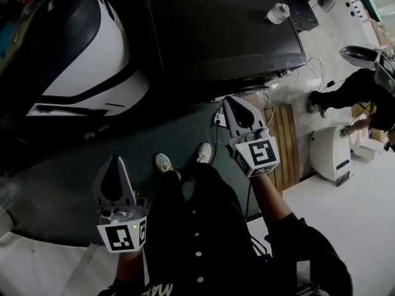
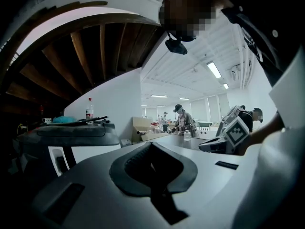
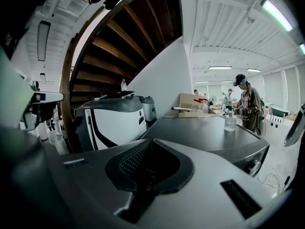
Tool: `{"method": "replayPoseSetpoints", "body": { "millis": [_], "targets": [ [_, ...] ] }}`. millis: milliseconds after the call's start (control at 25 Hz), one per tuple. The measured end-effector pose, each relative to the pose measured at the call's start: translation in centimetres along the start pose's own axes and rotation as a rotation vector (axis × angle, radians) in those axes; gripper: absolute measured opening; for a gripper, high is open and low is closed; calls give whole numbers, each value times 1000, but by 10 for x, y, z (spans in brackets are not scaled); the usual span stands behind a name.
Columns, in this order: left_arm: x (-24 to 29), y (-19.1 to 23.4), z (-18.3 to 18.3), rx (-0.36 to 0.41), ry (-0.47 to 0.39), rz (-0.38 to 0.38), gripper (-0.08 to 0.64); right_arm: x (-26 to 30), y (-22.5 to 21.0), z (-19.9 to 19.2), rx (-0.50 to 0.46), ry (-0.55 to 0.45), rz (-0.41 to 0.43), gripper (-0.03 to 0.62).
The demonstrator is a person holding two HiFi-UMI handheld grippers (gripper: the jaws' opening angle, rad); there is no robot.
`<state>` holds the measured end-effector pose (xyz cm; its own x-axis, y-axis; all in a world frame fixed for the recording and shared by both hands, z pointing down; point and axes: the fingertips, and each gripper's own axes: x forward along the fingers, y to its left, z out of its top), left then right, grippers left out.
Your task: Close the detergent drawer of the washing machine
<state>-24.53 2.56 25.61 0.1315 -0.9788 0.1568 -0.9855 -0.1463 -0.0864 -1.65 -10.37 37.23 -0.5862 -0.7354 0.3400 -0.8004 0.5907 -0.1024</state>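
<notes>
The dark grey washing machine stands ahead of me; its flat top also shows in the right gripper view. No detergent drawer can be made out on its shadowed front. My right gripper hangs in the air just before the machine's front right corner, its jaws shut with nothing between them. My left gripper is lower and to the left, over the dark floor, well short of the machine. Its jaws are also shut and empty.
A white and black machine stands left of the washer. A small clear bottle sits on the washer's top. A wooden pallet, cables, a white appliance and a person are at the right. My shoes are below.
</notes>
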Motion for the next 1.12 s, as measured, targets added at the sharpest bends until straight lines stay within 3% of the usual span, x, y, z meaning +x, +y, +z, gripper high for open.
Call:
{"method": "replayPoseSetpoints", "body": {
  "millis": [120, 240, 440, 1120],
  "targets": [
    [2, 1, 13, 7, -31, -7, 14, -19, 6, 17, -59, -13, 33, 34],
    [0, 0, 26, 17, -56, -18, 14, -37, 19, 48, -139, -125, 45, 32],
    [-5, 0, 46, 22, -104, -24, 14, -63, 35, 78, -120, -217, 76, 31],
    [4, 5, 68, -14, -138, -60, 14, -122, 24, 149, -97, -329, -39, 31]
  ]
}}
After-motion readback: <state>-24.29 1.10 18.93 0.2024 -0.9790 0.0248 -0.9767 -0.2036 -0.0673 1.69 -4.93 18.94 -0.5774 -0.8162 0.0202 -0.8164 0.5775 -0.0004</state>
